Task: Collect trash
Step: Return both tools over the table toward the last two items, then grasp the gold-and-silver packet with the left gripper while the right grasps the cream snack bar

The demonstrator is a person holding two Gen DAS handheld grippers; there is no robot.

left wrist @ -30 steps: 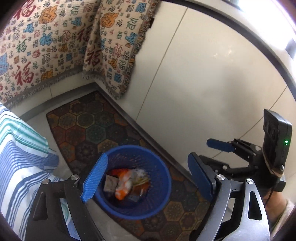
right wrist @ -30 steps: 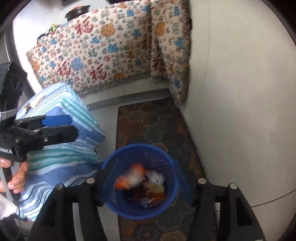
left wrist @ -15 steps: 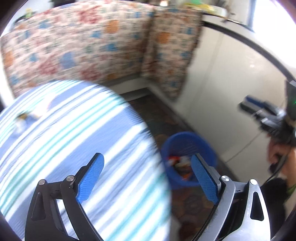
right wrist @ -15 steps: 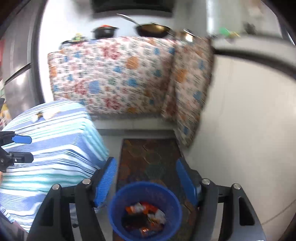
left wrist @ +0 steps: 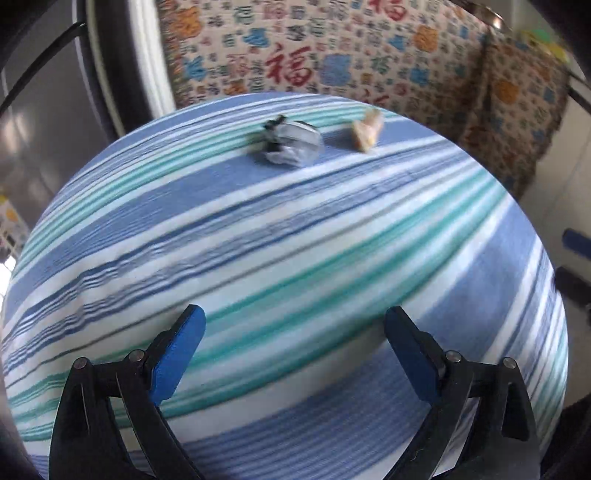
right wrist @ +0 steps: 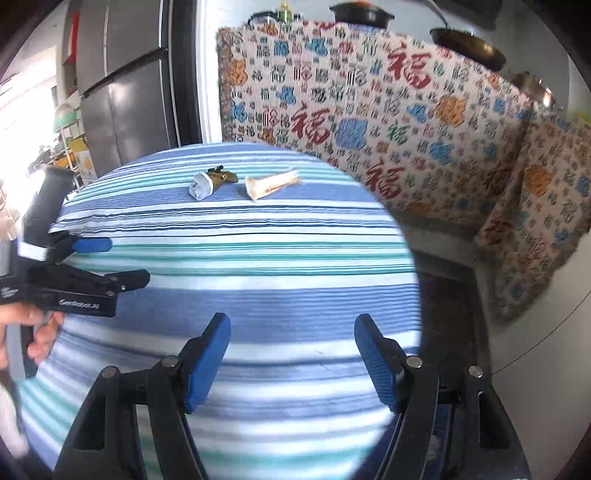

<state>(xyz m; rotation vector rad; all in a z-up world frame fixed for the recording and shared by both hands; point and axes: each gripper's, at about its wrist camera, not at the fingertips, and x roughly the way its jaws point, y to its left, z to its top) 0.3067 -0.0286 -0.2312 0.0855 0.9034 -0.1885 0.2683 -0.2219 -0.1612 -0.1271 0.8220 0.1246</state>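
Two pieces of trash lie at the far side of the round table with the blue-and-teal striped cloth (left wrist: 295, 240): a crumpled grey-white wrapper (left wrist: 290, 146) (right wrist: 207, 184) and, to its right, a beige wrapper (left wrist: 367, 131) (right wrist: 273, 184). My left gripper (left wrist: 293, 314) hovers over the table's near part, open and holding nothing. It also shows at the left of the right wrist view as the left gripper (right wrist: 122, 260), held by a hand (right wrist: 40, 332). My right gripper (right wrist: 292, 325) is open over the near right part of the table, well short of the trash, with nothing between its pads.
A cloth printed with red characters (right wrist: 369, 110) drapes the counter behind the table, with a pot (right wrist: 362, 14) and a pan (right wrist: 469, 48) on top. A grey fridge (right wrist: 125, 92) stands at the back left. A dark patterned rug (right wrist: 447, 314) covers the floor right of the table.
Both views have swung away from the blue bin on the floor and up over the striped table. The bin is out of view and the two wrappers have come into sight.
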